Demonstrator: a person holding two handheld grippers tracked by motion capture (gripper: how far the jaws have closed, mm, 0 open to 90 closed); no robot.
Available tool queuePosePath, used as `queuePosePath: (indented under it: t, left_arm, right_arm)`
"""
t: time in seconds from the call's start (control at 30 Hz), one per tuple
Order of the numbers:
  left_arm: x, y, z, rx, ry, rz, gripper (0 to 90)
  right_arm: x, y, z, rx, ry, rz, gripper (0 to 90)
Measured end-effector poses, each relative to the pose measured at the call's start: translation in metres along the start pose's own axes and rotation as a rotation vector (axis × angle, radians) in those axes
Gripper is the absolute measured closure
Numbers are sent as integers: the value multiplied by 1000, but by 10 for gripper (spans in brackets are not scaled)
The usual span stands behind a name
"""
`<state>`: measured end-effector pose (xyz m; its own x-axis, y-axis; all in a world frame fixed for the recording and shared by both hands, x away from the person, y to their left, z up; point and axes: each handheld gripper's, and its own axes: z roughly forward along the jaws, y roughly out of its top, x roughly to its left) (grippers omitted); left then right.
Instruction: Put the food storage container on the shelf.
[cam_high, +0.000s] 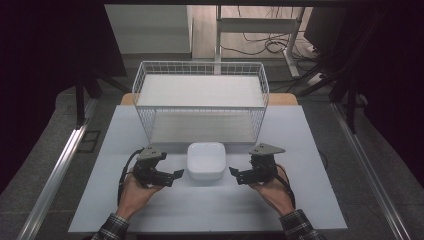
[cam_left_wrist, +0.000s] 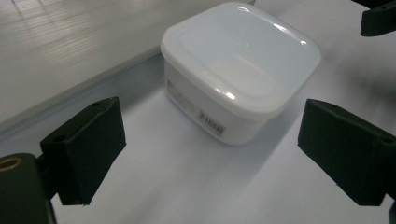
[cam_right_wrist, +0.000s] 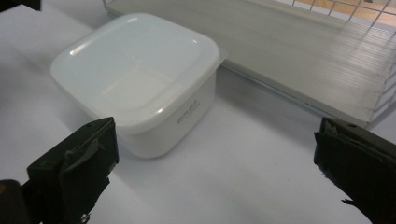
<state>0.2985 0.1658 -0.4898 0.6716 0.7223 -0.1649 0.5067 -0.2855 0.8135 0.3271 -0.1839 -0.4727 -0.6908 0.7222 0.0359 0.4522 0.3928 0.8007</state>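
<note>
Lidded white container (cam_high: 205, 160) sat on table (cam_high: 310, 200), just at 6 o'clock of wire rack (cam_high: 200, 100) | left gripper (cam_high: 176, 175) at its 9 o'clock, jaws wide apart, empty | right gripper (cam_high: 233, 173) at 3 o'clock, likewise spread | apparently flanking it for a two-sided lift.

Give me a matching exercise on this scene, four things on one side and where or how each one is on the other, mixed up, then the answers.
Things:
1. box
2. wire basket
3. left gripper
4. right gripper

Places or states:
A. open, at the box's right
B. lidded, white, between the grippers
C. behind the box, on the table
D. open, at the box's left

Pairs: 1-B, 2-C, 3-D, 4-A
</note>
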Motion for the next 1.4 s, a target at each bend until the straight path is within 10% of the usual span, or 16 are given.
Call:
queuePosePath:
  t: [0.7,0.87,0.97,1.2,1.4]
  left_arm:
    - [11,25,55,59,-59,-22,133]
    - [18,19,61,67,-190,-99,180]
    - [15,17,57,70,-214,-117,250]
    - [11,11,36,57,-205,-151,555]
    - [5,7,27,46,-195,-172,649]
  right_arm:
    - [7,30,51,73,101,44,183]
    - [3,26,60,112,163,110,236]
    - [1,25,59,143,222,149,255]
    - [2,18,38,171,237,229,507]
    - [7,17,23,160,215,249,664]
